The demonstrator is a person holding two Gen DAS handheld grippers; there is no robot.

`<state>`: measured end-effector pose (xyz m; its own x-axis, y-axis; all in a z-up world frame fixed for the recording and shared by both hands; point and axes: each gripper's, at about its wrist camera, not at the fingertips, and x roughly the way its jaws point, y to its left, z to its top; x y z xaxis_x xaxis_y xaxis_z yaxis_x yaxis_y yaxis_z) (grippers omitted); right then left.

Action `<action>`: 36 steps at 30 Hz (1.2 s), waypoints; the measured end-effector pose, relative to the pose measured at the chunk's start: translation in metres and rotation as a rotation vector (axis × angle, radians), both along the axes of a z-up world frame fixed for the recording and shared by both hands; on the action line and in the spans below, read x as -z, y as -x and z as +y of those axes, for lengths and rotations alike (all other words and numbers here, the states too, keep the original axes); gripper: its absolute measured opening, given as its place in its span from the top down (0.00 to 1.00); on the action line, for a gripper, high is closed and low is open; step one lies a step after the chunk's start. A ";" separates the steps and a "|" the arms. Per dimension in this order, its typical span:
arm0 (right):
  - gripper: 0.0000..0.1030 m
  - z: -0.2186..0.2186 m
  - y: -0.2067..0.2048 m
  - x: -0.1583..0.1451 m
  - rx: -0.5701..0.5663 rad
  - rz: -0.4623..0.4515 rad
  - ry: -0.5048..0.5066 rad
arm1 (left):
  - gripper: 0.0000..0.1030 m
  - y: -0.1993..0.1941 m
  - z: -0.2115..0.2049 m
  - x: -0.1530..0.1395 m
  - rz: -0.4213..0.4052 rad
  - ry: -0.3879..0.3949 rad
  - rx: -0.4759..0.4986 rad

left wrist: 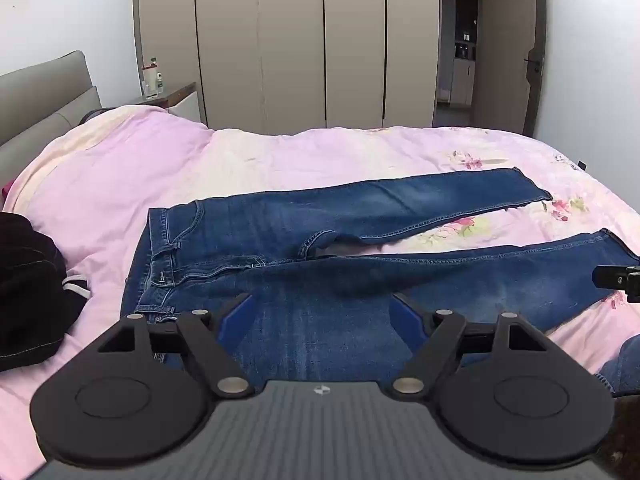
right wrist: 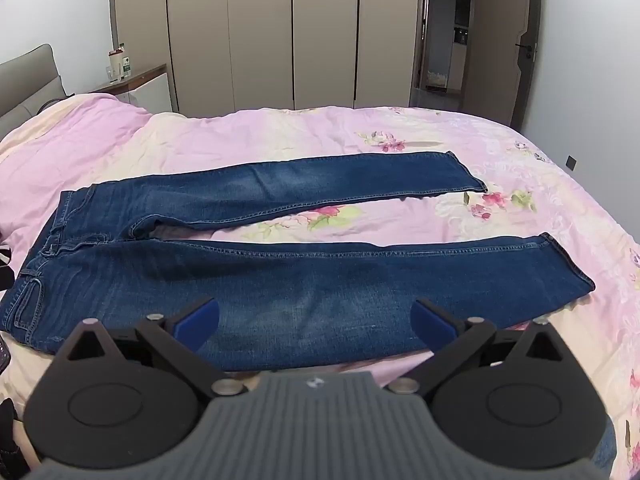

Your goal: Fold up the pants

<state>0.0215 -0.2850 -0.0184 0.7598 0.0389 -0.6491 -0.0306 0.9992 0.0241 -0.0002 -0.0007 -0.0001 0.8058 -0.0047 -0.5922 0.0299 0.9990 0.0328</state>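
Observation:
A pair of blue jeans (left wrist: 360, 248) lies flat on the pink floral bedspread (left wrist: 160, 168), waistband to the left, both legs spread apart and running to the right. It also shows in the right wrist view (right wrist: 304, 276). My left gripper (left wrist: 322, 312) is open and empty, hovering over the near thigh by the waistband. My right gripper (right wrist: 316, 320) is open and empty, over the middle of the near leg. A black part of the right gripper (left wrist: 618, 280) shows at the right edge of the left wrist view.
A black garment (left wrist: 28, 292) lies on the bed left of the waistband. A grey headboard (left wrist: 44, 96) and a nightstand with bottles (left wrist: 154, 80) stand at the far left. Wardrobe doors (left wrist: 288, 40) and an open door (left wrist: 512, 48) are behind the bed.

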 end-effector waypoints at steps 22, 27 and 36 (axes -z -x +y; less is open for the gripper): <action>0.05 0.003 0.004 -0.002 -0.012 -0.020 0.019 | 0.13 0.005 0.007 -0.007 0.022 -0.004 -0.006; 0.05 0.003 0.006 -0.004 -0.013 -0.024 0.022 | 0.13 0.007 0.004 -0.008 0.021 -0.009 -0.003; 0.05 0.005 0.011 -0.015 -0.013 -0.039 0.030 | 0.13 0.012 -0.002 -0.019 0.015 -0.024 -0.003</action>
